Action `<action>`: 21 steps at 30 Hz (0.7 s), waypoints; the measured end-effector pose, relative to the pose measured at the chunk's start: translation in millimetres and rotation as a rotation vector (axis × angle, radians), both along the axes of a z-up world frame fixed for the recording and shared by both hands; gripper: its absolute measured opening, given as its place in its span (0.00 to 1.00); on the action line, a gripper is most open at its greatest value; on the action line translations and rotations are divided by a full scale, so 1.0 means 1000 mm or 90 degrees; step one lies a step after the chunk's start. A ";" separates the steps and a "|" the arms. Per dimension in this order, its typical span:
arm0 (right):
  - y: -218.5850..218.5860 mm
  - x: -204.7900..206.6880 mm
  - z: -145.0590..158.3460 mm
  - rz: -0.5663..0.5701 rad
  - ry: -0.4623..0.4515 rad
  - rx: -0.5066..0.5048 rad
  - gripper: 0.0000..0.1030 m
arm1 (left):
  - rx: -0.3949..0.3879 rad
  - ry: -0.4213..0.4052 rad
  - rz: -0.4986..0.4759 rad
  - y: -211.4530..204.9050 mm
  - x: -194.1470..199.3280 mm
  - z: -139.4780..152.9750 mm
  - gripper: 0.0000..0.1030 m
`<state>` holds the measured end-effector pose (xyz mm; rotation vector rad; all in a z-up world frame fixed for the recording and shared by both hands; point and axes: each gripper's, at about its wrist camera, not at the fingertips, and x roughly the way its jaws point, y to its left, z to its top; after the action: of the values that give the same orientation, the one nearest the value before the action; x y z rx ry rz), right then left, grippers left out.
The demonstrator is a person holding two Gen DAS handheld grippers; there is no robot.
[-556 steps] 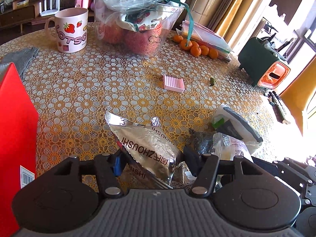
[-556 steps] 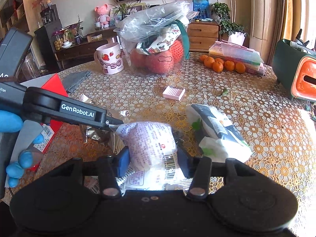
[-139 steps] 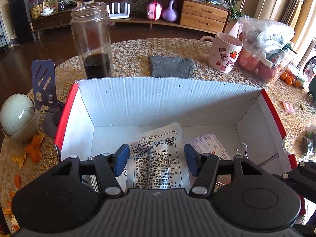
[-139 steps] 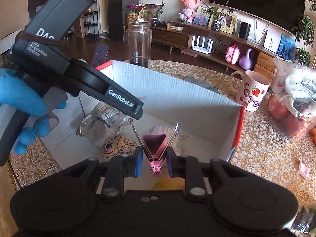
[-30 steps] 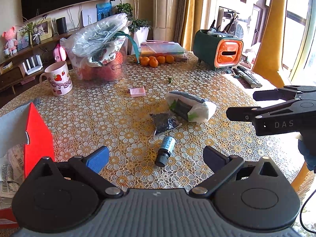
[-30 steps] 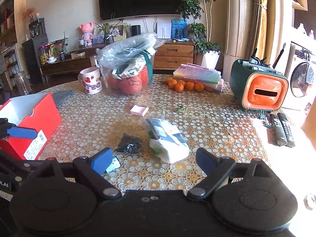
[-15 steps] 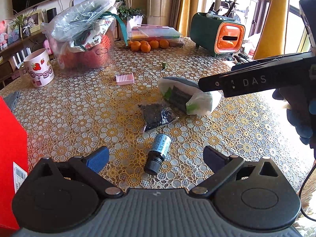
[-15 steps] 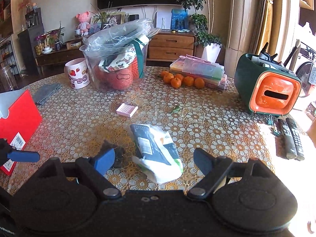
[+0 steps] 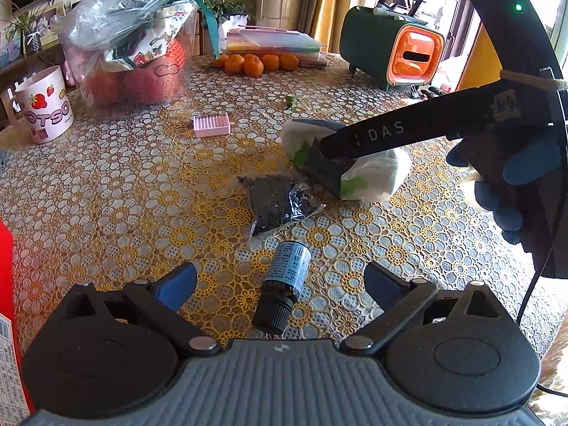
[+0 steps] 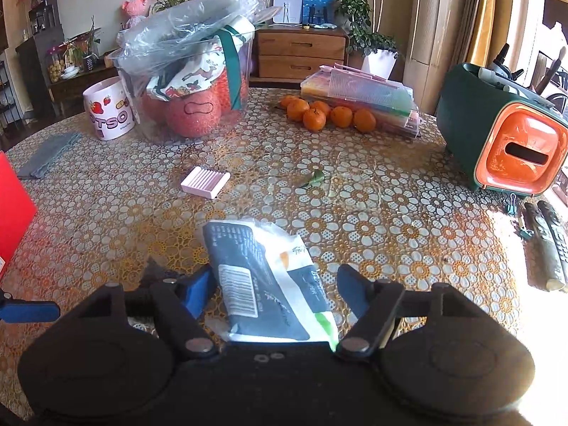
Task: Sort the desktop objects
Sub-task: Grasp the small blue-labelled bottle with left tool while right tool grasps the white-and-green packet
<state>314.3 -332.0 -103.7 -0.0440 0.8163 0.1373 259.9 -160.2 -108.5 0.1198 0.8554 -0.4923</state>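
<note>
My left gripper (image 9: 280, 280) is open, its fingers on either side of a small dark bottle with a blue label (image 9: 284, 280) lying on the lace tablecloth. Beyond it lies a clear packet of black bits (image 9: 280, 202). My right gripper (image 10: 275, 289) is open over a white and dark snack bag (image 10: 266, 284), which lies between its fingers; that bag also shows in the left wrist view (image 9: 355, 174), with the right gripper's body above it. A small pink ridged block (image 10: 206, 181) lies farther back. The red box (image 10: 12, 206) is at the left edge.
A strawberry mug (image 10: 108, 115), a plastic bag of fruit (image 10: 191, 81), several oranges (image 10: 326, 115), a stack of folders (image 10: 362, 94) and a green and orange holder (image 10: 504, 142) stand at the back. Remotes (image 10: 548, 245) lie at the right edge. A grey cloth (image 10: 48, 154) lies at the left.
Both grippers have moved forward and down, from the red box side to the loose items. The left one now brackets the bottle and the right one brackets the snack bag. Both stay open.
</note>
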 end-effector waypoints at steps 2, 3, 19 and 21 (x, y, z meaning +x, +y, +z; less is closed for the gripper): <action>-0.001 0.003 -0.004 -0.002 0.005 0.001 0.70 | -0.003 0.001 -0.001 -0.001 0.002 -0.001 0.98; -0.001 0.005 -0.006 -0.004 0.008 -0.001 0.70 | -0.003 0.000 -0.001 -0.002 0.003 -0.002 0.97; -0.004 0.007 -0.022 -0.014 0.024 -0.001 0.54 | -0.010 0.009 -0.009 -0.003 0.006 -0.011 0.52; -0.003 0.006 -0.021 -0.015 0.021 -0.007 0.53 | -0.009 0.010 -0.008 -0.004 0.005 -0.010 0.41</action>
<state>319.9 -335.1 -124.9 -0.0421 0.8510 0.1118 265.2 -164.0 -118.4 0.1083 0.8662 -0.5110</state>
